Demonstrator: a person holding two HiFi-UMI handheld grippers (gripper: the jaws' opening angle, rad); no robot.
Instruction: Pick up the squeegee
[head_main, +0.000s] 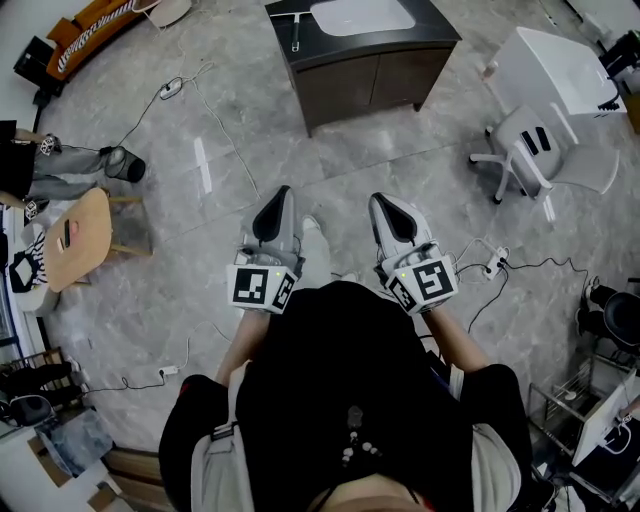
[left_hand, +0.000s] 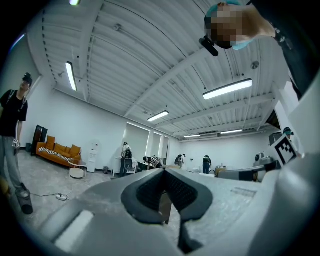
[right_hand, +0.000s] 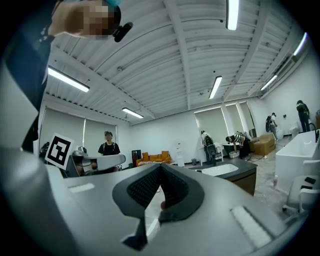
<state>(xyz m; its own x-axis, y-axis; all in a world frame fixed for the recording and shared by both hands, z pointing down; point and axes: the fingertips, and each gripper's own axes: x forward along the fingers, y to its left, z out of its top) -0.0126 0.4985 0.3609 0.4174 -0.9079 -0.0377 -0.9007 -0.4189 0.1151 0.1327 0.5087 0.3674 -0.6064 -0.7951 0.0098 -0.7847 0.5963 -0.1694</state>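
Far left on the floor we see a wooden table (head_main: 82, 240). Next comes our left gripper (head_main: 283, 192), held level over the floor, jaws pressed together with nothing between them. Ahead, the squeegee (head_main: 296, 30) lies on top of the dark cabinet (head_main: 370, 75), along its left edge, just beside the white sink (head_main: 360, 15) and well apart from both grippers. Our right gripper (head_main: 378, 200) likewise has its jaws together and empty. A white chair (head_main: 535, 150) stands far right.
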